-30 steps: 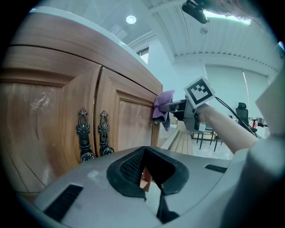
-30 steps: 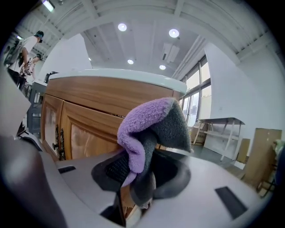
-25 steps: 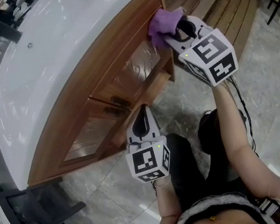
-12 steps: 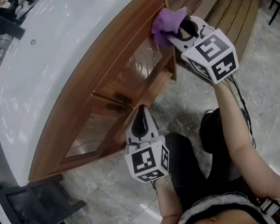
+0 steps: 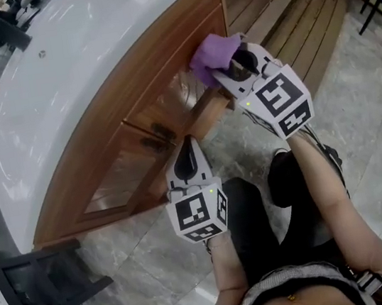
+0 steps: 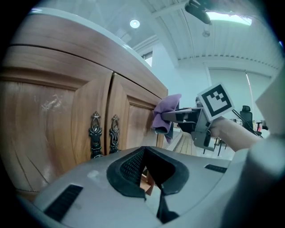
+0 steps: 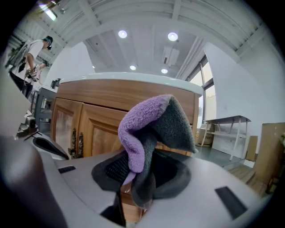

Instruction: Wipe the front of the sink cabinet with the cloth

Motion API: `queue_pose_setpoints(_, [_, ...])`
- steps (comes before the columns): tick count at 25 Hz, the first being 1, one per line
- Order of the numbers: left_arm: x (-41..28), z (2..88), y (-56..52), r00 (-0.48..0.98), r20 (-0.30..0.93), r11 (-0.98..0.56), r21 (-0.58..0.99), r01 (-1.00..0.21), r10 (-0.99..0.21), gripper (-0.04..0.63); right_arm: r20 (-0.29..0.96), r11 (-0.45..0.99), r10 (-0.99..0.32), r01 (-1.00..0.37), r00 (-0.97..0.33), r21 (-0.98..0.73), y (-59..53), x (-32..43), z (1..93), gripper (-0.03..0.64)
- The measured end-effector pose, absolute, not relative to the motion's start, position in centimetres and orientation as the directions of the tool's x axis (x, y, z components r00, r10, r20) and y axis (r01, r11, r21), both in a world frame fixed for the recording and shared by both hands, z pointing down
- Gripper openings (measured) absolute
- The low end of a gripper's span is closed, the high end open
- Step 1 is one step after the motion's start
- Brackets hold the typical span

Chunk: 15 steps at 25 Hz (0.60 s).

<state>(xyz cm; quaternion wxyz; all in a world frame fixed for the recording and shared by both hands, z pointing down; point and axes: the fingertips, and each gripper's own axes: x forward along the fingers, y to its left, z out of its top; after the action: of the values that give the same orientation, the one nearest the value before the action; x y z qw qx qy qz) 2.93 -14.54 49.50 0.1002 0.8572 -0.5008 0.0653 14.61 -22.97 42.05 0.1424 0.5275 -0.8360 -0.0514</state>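
Note:
The wooden sink cabinet (image 5: 163,66) runs diagonally under a white top. My right gripper (image 5: 232,70) is shut on a purple and grey cloth (image 5: 211,55) and holds it against the upper right part of the cabinet front. In the right gripper view the cloth (image 7: 147,129) bulges out of the jaws in front of the cabinet (image 7: 102,98). My left gripper (image 5: 187,157) is shut and empty, low down beside the door handles (image 5: 154,136). Its own view shows the handles (image 6: 95,133), the cloth (image 6: 165,113) and the right gripper (image 6: 180,118) further right.
A white countertop (image 5: 77,66) overhangs the cabinet. A slatted wooden platform (image 5: 296,2) lies to the right, a black chair (image 5: 40,287) at lower left. The floor is grey marble (image 5: 359,121). A person (image 7: 33,53) stands far off, a white table (image 7: 227,122) at right.
My right gripper has slid the cloth leftward and slightly down along the cabinet front, away from its right end. The left gripper has barely moved.

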Motion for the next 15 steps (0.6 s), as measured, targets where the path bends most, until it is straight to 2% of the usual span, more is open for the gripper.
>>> queue_pose_setpoints(6, [2.1,49.8,-14.1,0.469,0.206,-0.455,0.113,-0.883,-0.859,0.000,0.235,0.577,-0.815,-0.774,-0.529,0.260,-19.9,8.9,44.4,0.175])
queue_pose_setpoints(15, [0.2,50.1,-13.0,0.439,0.221,-0.426,0.105,-0.899,-0.871,0.000,0.296,0.705,-0.709,-0.639,-0.640,0.307,-18.3,2.2,46.6,0.176])
